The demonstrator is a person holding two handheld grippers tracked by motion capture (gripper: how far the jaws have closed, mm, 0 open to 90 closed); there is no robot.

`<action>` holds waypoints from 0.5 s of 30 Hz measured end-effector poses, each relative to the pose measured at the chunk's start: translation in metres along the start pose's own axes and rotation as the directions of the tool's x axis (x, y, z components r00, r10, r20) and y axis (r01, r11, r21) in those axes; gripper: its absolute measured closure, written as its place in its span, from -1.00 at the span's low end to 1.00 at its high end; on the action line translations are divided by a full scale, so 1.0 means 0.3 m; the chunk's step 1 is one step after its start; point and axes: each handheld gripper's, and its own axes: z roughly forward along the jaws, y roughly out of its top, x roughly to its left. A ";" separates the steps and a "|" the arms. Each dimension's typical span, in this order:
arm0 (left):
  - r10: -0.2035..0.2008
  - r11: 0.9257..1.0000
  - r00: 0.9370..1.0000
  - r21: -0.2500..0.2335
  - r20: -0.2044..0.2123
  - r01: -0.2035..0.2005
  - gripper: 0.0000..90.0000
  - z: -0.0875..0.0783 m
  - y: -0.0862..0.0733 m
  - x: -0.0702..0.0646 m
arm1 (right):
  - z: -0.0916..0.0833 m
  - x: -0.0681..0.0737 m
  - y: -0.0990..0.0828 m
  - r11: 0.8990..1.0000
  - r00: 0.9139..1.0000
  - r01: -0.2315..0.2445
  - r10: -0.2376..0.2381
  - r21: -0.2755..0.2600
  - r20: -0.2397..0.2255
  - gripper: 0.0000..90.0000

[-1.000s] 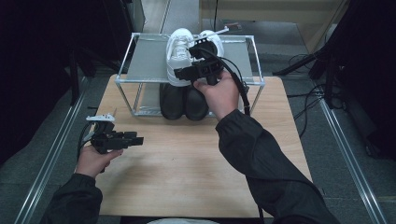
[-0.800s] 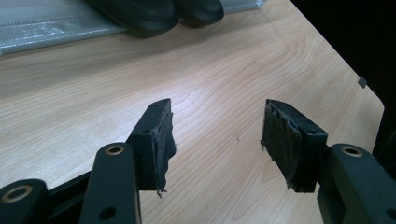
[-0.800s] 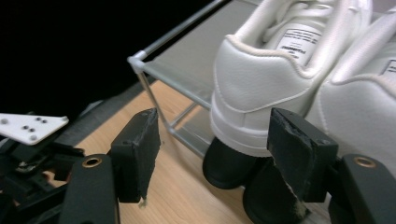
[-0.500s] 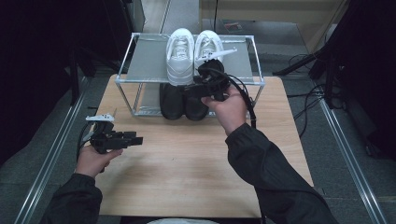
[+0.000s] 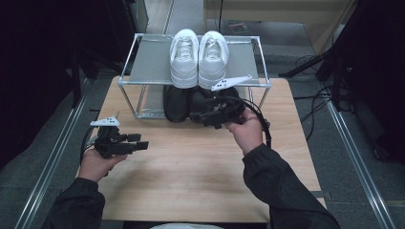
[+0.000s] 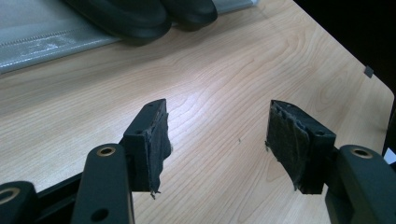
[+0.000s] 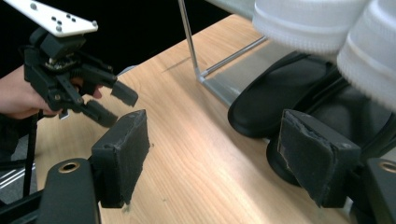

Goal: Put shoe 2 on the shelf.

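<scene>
A pair of white sneakers [image 5: 199,57] stands side by side on the top shelf of a metal shoe rack [image 5: 148,62]. Under them, a pair of black shoes [image 5: 175,102] sits on the lower shelf with the toes out front. My right gripper [image 5: 200,117] hangs just in front of the right black shoe [image 7: 280,100], pointing left. Its jaws have just been opening and stand open with nothing between them [image 7: 215,154]. My left gripper [image 5: 138,141] hovers over the table's left side; its jaws have also just opened a little and are empty [image 6: 217,140].
The rack fills the back of the wooden table [image 5: 191,176]. Its thin corner post [image 7: 189,39] stands close to my right gripper. A cable [image 5: 260,121] loops off the right hand. The dark floor lies beyond the table's edges.
My right gripper has come away from the white sneakers on the top shelf and sunk to the level of the black shoes. Both sneakers now stand straight. The left hand stayed put.
</scene>
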 end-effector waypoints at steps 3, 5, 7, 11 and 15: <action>0.008 1.000 1.000 0.005 -0.001 -0.008 -0.15 0.003 -0.001 -0.001 | -0.003 -0.010 -0.037 1.000 1.000 0.001 -0.001 0.005 0.013 -0.43; 0.012 1.000 1.000 0.008 -0.005 -0.012 -0.16 0.004 -0.002 -0.001 | -0.005 -0.016 -0.060 1.000 1.000 -0.003 0.002 0.013 0.018 -0.43; 0.009 1.000 1.000 0.007 -0.006 -0.009 -0.16 0.006 -0.002 -0.002 | -0.007 -0.022 -0.081 1.000 1.000 -0.009 0.009 0.018 0.024 -0.43; 0.026 1.000 1.000 0.016 -0.012 -0.026 -0.17 0.010 -0.002 -0.003 | -0.013 -0.040 -0.121 1.000 1.000 -0.028 0.027 0.014 0.012 -0.43; 0.029 1.000 0.999 0.000 -0.019 -0.029 -0.17 0.007 -0.001 -0.004 | -0.021 -0.053 -0.155 0.999 0.999 -0.043 0.043 0.001 -0.012 -0.44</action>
